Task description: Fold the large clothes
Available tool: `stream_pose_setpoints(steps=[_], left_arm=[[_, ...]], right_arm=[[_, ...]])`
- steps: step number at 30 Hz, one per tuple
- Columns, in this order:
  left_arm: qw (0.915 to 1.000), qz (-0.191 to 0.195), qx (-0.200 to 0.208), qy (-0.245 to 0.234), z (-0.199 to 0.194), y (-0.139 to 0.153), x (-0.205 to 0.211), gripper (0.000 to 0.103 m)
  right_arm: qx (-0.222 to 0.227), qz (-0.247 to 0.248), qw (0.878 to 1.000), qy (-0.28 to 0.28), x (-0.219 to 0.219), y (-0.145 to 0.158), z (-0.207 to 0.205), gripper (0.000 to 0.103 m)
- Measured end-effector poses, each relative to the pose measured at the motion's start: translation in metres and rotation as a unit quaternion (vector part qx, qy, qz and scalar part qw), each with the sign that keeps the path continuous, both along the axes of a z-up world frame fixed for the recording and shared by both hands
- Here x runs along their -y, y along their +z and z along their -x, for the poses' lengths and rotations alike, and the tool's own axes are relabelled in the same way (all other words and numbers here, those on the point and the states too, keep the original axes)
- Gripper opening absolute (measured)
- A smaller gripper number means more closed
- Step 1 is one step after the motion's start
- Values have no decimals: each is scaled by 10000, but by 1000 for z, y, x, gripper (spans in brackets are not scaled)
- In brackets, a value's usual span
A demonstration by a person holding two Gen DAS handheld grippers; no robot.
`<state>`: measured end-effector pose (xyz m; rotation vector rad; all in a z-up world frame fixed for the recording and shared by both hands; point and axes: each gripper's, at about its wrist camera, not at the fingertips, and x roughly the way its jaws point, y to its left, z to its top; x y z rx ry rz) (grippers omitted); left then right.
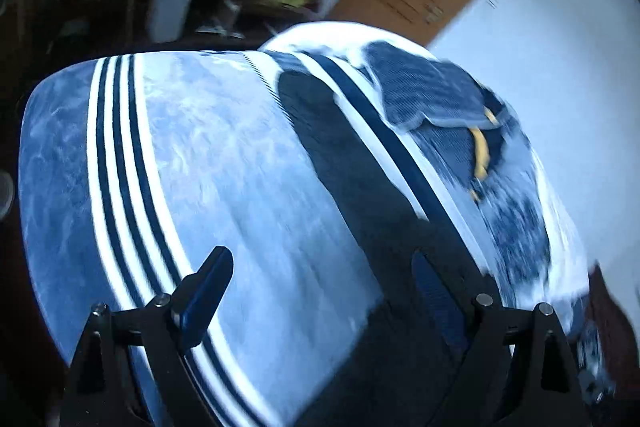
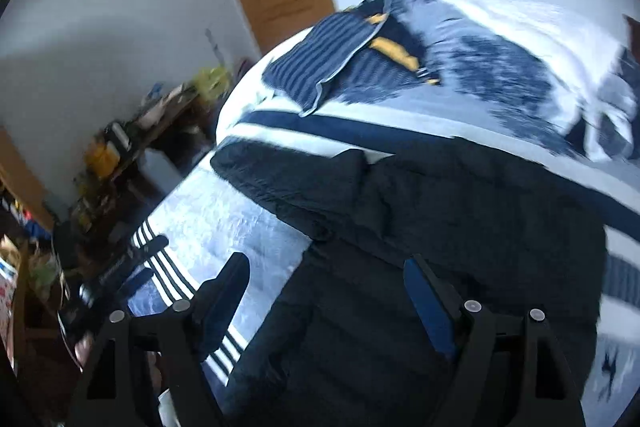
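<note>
**Folding barely begun**

Lay spread, dark padded garment (image 2: 420,211), across blue-and-white striped bed cover (image 1: 224,155). Seen folded beyond: blue striped cloth (image 2: 320,67). Hovered released and empty above: left gripper (image 1: 320,291), right gripper (image 2: 326,291). Remained: nearly every fold, apparently.

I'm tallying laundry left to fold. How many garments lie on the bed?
2. A dark garment lies spread on the bedspread, under the open right gripper. A striped blue garment with yellow trim lies farther back. More may be hidden outside the views.
</note>
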<state>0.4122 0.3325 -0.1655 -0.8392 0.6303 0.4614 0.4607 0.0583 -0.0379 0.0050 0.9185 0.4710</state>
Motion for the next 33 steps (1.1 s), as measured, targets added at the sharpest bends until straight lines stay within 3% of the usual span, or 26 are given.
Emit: stream_pose_setpoints(steps=[4, 6, 9, 13, 21, 26, 28, 29, 30, 31, 32, 33], left_arm=[[9993, 121, 10, 343, -10, -32, -26, 91], [9986, 31, -229, 484, -9, -56, -34, 91], [9949, 360, -694, 638, -11, -83, -56, 91], [9894, 192, -896, 1129, 5, -88, -72, 91], [9864, 254, -1056, 1230, 7, -92, -90, 91], [9856, 339, -989, 1330, 13, -94, -101, 91], [9857, 377, -991, 1307, 11, -96, -103, 91], [9861, 376, -989, 1285, 11, -95, -103, 91], [9864, 370, -970, 1277, 11, -94, -103, 91], [9867, 370, -932, 1280, 12, -93, -103, 91], [9875, 388, -856, 1264, 13, -91, -103, 91], [9881, 414, -802, 1247, 14, -90, -104, 91]], right_arm=[[-249, 321, 9971, 637, -73, -25, -51, 82], [-357, 470, 9942, 898, -105, -44, -75, 82], [-480, 677, 9884, 1273, -156, -76, -107, 82], [-778, 879, 9803, 1587, -227, -128, -153, 82], [-711, 1464, 9618, 2203, -383, -222, -206, 82], [-591, 1818, 9617, 1962, -424, -260, -227, 80], [-497, 1939, 9606, 1928, -428, -270, -226, 74], [-457, 1904, 9619, 1910, -429, -268, -224, 61], [-514, 1834, 9635, 1882, -428, -263, -224, 33], [-625, 1690, 9676, 1768, -423, -253, -225, 14], [-660, 1607, 9698, 1710, -419, -245, -225, 3], [-713, 1288, 9748, 1676, -406, -227, -223, 3]])
